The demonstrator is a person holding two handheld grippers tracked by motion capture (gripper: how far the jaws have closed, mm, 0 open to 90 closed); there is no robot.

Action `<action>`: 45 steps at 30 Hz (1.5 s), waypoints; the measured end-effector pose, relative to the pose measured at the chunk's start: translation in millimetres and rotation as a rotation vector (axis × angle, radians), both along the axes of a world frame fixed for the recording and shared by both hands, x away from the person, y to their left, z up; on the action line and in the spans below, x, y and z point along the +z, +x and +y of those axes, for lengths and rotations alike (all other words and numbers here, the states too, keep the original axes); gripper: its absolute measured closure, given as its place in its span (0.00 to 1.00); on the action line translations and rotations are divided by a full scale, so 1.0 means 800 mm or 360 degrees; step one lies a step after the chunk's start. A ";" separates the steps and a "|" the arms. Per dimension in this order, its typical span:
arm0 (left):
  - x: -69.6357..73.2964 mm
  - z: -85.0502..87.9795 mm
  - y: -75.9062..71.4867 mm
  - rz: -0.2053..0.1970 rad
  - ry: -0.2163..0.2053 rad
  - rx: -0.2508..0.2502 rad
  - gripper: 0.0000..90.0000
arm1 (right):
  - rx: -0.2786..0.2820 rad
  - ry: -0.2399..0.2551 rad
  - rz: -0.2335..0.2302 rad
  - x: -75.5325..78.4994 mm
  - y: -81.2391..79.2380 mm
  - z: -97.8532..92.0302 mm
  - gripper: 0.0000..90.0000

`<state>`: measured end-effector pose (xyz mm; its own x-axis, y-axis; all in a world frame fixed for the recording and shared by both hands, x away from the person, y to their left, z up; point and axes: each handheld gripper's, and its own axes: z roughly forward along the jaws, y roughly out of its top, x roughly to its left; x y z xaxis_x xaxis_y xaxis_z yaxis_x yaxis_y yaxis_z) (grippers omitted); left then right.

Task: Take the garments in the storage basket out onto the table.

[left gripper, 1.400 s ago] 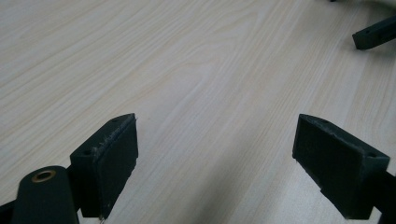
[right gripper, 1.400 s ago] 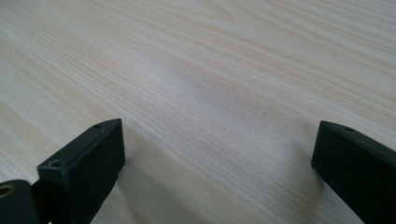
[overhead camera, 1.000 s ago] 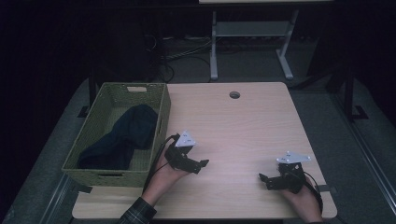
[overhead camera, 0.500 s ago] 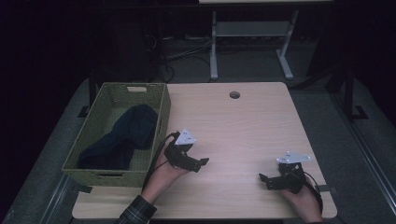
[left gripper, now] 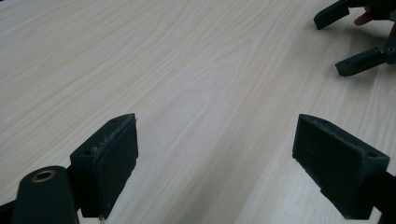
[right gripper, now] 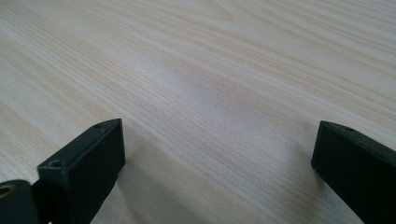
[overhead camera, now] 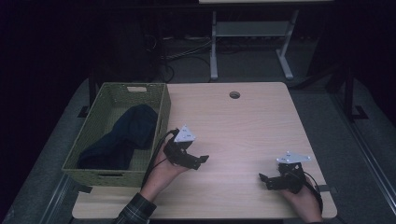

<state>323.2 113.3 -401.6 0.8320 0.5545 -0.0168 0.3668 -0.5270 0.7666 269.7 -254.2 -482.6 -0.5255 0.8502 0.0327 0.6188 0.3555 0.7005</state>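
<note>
Two tongs, one woven basket, one dark garment, one pale wood-grain worktop (overhead camera: pixel 243 126). Left tongs (overhead camera: pixel 198 161): held low over the near-left part of the worktop, just right of the basket, jaws spread wide with nothing between them, bare wood showing between the pads (left gripper: pixel 109 163) in the left gripper view; the placing suggests a hand parked beside the container it serves. Right tongs (overhead camera: pixel 268 179): at the near-right, well apart from the left pair, jaws likewise spread and empty, resting close to the surface in what reads as an idle, ready posture. Green woven basket (overhead camera: pixel 88 170): stands at the left edge of the worktop, long side running near to far, a handle slot at each end. Dark blue garment (overhead camera: pixel 123 135): lies crumpled inside the basket, draped from the far-right corner toward the near-left, wholly within the walls, touched by neither tool. Judgement: the cloth is stowed, or awaits lifting out; the left tongs stand nearest it.
</note>
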 end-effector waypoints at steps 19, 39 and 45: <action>0.018 0.001 0.004 -0.0024 -0.0015 -0.0024 0.15 | -0.0001 0.0001 0.0002 0.000 0.000 0.000 0.03; 0.036 0.016 0.015 -0.0022 -0.0096 -0.0057 0.15 | 0.0000 -0.0001 -0.0001 0.000 0.000 0.000 0.03; 0.041 0.020 0.017 0.0002 -0.0075 -0.0112 0.16 | 0.0003 -0.0003 -0.0007 0.000 0.000 0.000 0.03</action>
<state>336.8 129.2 -368.9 0.8689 0.4931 -0.0428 0.3311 -0.5148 0.7908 269.9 -254.4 -482.7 -0.5272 0.8493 0.0289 0.6153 0.3581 0.7023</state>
